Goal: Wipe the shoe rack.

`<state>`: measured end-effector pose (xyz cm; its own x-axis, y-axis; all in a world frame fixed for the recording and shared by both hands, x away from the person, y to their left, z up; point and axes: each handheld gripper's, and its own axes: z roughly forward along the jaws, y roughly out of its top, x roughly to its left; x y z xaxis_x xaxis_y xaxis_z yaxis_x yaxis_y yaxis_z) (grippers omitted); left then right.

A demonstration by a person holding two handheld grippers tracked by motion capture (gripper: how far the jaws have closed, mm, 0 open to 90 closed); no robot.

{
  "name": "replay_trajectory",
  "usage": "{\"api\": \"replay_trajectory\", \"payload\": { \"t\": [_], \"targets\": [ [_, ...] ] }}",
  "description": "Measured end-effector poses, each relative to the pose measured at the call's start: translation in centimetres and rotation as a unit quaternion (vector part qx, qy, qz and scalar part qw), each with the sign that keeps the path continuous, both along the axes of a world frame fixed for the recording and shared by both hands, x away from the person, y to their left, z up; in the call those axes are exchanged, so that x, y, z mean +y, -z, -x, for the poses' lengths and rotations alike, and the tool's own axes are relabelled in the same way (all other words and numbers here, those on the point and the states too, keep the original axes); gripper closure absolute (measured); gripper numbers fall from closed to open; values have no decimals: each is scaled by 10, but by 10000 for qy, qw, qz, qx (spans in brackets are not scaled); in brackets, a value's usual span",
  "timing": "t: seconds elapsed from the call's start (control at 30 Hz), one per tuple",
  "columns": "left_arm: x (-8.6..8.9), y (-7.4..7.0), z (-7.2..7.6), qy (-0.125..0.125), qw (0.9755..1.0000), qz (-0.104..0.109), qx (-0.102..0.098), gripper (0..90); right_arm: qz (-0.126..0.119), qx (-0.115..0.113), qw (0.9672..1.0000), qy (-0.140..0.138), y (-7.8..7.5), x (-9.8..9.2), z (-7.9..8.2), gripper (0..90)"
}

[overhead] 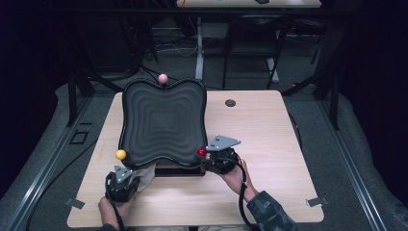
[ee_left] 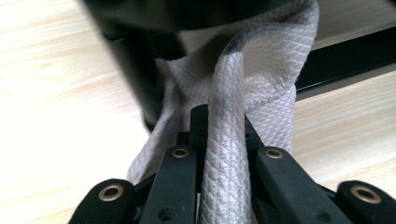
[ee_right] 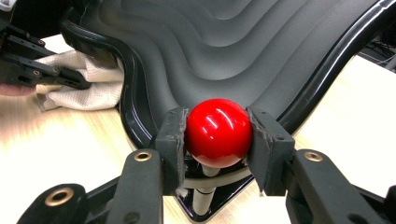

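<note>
The left gripper (ee_left: 223, 140) pinches a white cloth (ee_left: 261, 93) at the near-left corner of the black tray (overhead: 163, 120), w/ the tray just far of it. The right gripper (ee_right: 217, 135) squeezes the red ball (ee_right: 218, 131) at the near-right corner.

Worktop (overhead: 269, 144): pale wood grain, rounded corners, bare over its right half.
Yellow ball (overhead: 121, 154): at the near left corner of the black board, on a short post.
Pink ball (overhead: 163, 78): at the far edge of the board, in the middle.
Round cap (overhead: 230, 103): small, dark, set flat in the worktop, far right of the board.
Tape tabs (overhead: 317, 201): grey, at the near corners of the worktop.
Floor (overhead: 57, 144): grey carpet, with a metal rail along the left.
Second table (overhead: 250, 4): far off, pale top, white leg.
</note>
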<state>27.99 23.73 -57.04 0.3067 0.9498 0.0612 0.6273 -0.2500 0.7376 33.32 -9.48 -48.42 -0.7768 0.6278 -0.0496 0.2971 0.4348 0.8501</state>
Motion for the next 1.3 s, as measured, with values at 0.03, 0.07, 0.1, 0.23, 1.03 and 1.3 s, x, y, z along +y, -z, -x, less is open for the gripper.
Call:
{"api": "replay_trajectory", "payload": {
  "t": [0.03,0.07,0.1,0.23,1.03,1.3],
  "targets": [
    [2,0,0,-27,10000,15,-5,824,-2,0,10000,2,0,0,0,599],
    [3,0,0,-62,10000,13,6,825,2,-2,10000,0,0,0,0,599],
    [5,-1,0,-95,10000,8,15,824,-1,0,10000,2,0,0,0,599],
    [12,-1,1,-252,9997,60,32,825,2,0,10000,5,0,0,0,599],
    [-61,7,-8,590,9978,302,59,824,-5,4,10000,5,0,0,0,599],
    [-105,9,-9,1098,9932,375,-18,823,-16,8,10000,-2,0,0,0,599]
  ]
}}
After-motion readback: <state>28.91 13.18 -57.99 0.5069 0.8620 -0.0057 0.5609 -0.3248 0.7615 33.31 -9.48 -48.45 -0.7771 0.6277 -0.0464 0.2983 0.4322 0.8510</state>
